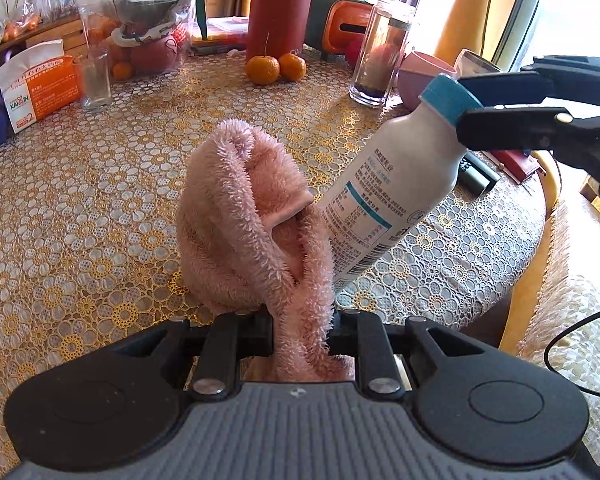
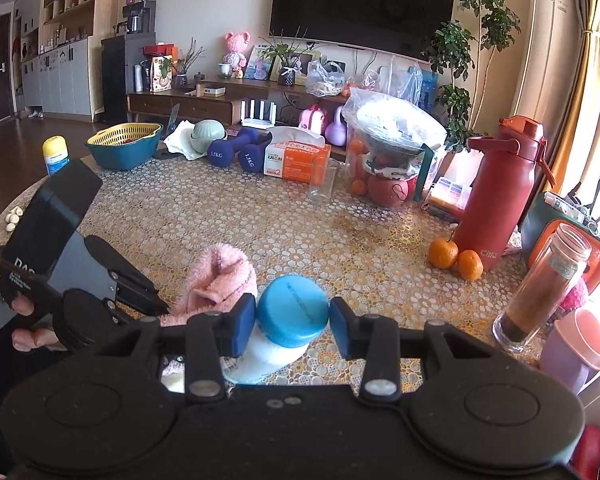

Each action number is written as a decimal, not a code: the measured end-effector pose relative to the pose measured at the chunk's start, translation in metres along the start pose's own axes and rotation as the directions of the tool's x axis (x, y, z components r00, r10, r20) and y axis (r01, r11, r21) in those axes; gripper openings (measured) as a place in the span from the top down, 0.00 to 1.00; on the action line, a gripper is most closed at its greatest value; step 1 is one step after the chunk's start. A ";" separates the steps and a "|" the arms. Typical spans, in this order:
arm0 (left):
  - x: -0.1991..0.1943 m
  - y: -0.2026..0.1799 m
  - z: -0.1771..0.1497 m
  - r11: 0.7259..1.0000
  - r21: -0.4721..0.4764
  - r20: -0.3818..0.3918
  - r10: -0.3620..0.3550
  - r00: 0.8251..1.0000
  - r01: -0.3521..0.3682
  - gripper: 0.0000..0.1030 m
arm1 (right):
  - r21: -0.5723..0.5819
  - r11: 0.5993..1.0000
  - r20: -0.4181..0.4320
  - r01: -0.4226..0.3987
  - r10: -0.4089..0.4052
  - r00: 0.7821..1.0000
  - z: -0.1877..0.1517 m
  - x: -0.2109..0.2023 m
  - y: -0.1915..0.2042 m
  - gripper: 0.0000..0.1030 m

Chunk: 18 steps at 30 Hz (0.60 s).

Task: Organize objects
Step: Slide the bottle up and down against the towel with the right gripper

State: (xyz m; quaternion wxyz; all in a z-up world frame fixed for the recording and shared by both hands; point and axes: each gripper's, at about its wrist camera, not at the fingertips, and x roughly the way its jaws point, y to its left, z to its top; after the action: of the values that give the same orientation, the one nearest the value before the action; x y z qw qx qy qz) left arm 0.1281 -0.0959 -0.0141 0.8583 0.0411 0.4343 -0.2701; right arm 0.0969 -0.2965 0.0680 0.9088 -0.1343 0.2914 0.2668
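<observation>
My left gripper [image 1: 300,330] is shut on a fluffy pink towel [image 1: 244,216], which stands bunched up in front of it above the lace-covered table [image 1: 100,208]. A white bottle with a blue cap [image 1: 384,192] leans tilted just right of the towel, touching it. In the right wrist view my right gripper [image 2: 292,324] is shut on that bottle's blue cap [image 2: 292,310], with the pink towel [image 2: 216,276] to its left. The right gripper [image 1: 472,108] shows at the upper right of the left wrist view, clamped on the cap. The left gripper [image 2: 162,308] reaches the towel from the left, held by a person's hand [image 2: 24,322].
Two mandarins [image 1: 276,67] lie beside a red flask [image 1: 280,8] at the back. A glass jar [image 1: 380,52], a pink cup [image 1: 424,76], a drinking glass [image 1: 94,76] and an orange box [image 1: 44,88] stand around. Dumbbells [image 2: 240,154] and a basket [image 2: 124,144] are farther off.
</observation>
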 end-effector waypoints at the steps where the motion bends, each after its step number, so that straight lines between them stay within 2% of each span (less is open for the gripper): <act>1: -0.005 0.000 0.001 1.000 0.011 0.005 -0.001 1.000 0.001 0.81 | -0.005 1.000 0.002 -0.001 0.001 1.000 -0.002 -0.001 0.000 0.61; 6: -0.026 -0.002 0.003 0.996 0.086 0.016 0.002 1.000 -0.004 0.81 | -0.026 1.000 0.013 -0.011 0.011 1.000 -0.008 -0.007 0.000 0.61; 10: -0.043 -0.004 0.009 0.990 0.143 0.024 -0.025 0.999 0.021 0.81 | -0.058 0.998 0.016 -0.027 0.028 0.999 -0.013 -0.011 0.001 0.61; 18: -0.060 -0.030 0.020 0.939 0.337 0.008 -0.080 0.997 0.073 0.81 | -0.222 0.973 0.030 -0.063 0.071 0.997 -0.024 -0.021 0.015 0.61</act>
State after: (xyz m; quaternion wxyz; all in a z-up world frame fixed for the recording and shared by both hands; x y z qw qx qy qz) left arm 0.0986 -0.1013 0.0494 0.8322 0.1674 0.3737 -0.3739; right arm 0.0634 -0.3022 0.0605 0.8841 -0.2195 0.2470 0.3305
